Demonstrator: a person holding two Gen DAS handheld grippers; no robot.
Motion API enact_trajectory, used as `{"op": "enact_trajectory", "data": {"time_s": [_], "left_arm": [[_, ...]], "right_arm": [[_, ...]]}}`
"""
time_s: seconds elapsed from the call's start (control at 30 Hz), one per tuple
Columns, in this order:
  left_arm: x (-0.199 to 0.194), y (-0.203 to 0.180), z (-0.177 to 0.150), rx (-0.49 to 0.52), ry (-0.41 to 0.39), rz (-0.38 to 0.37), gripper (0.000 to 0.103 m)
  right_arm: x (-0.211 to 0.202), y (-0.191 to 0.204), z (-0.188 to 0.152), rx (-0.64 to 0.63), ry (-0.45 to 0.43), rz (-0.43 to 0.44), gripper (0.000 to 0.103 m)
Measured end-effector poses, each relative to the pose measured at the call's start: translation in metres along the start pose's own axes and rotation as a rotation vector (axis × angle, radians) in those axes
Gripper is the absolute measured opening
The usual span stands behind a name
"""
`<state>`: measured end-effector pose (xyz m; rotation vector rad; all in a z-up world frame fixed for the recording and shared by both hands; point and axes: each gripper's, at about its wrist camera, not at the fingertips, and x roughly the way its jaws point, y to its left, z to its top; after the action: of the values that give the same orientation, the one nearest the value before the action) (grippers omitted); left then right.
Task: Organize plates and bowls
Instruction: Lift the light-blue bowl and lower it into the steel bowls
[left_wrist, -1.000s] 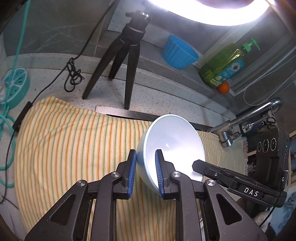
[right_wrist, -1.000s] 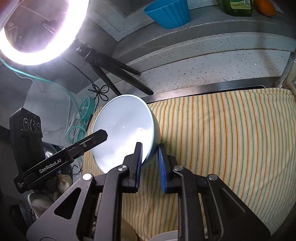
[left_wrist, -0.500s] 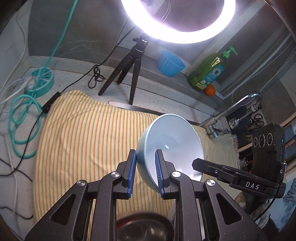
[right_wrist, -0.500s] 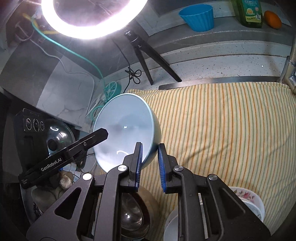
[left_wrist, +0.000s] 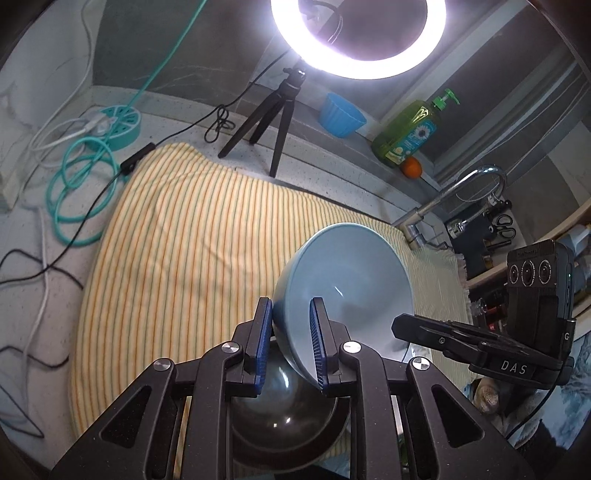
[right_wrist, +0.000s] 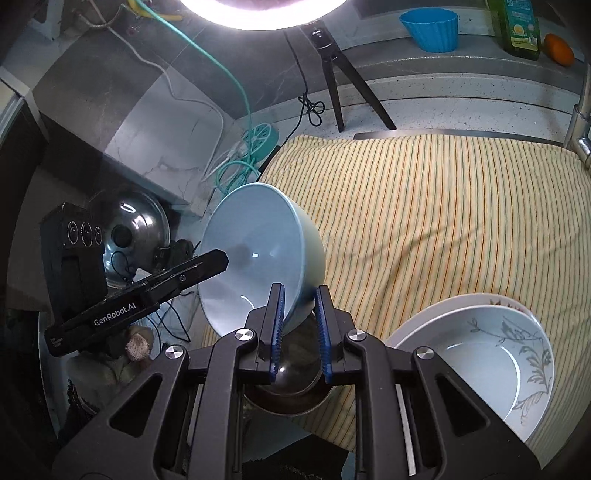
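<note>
Striped cloth (left_wrist: 192, 243) over counter (left_wrist: 44, 236) | ring light (left_wrist: 358, 40) behind | both grippers clamp bowl (left_wrist: 347, 280)

bowl (left_wrist: 354, 280): glossy blue glaze | cloth (left_wrist: 192, 236): matt striped fabric | dark bowl (left_wrist: 284, 417): shiny | counter (right_wrist: 443, 110): speckled stone

A lit ring light (left_wrist: 357, 38) on a tripod (left_wrist: 275, 110) stands on the speckled counter (left_wrist: 177, 127) against dark tiled wall (left_wrist: 147, 55)

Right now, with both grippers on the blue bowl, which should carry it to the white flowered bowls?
Right, probably. The right gripper pinches the blue bowl at its rim, with the white flowered bowls just to its right. The left gripper grips the opposite rim, farther away.
</note>
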<state>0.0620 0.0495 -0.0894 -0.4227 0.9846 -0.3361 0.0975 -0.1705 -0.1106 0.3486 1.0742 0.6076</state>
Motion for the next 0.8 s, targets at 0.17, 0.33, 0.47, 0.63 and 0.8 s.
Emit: {"op": "enact_trajectory", "data": {"time_s": [0.17, 0.33, 0.47, 0.63, 0.8], "left_arm": [[-0.007, 0.006, -0.017, -0.03, 0.005, -0.004, 0.019], [-0.01, 0.01, -0.032, -0.043, 0.014, 0.005, 0.019], [-0.009, 0.015, -0.043, -0.057, 0.031, 0.01, 0.019], [-0.005, 0.019, -0.052, -0.066, 0.056, 0.014, 0.018], [-0.001, 0.02, -0.058, -0.077, 0.072, 0.017, 0.018]], "right_arm": [[0.005, 0.006, -0.019, -0.008, 0.038, 0.001, 0.017], [0.013, 0.008, -0.033, -0.01, 0.077, 0.001, 0.017], [0.021, 0.007, -0.044, -0.007, 0.113, -0.007, 0.017], [0.027, 0.006, -0.052, -0.003, 0.134, -0.018, 0.017], [0.032, 0.002, -0.056, 0.004, 0.157, -0.028, 0.017]]}}
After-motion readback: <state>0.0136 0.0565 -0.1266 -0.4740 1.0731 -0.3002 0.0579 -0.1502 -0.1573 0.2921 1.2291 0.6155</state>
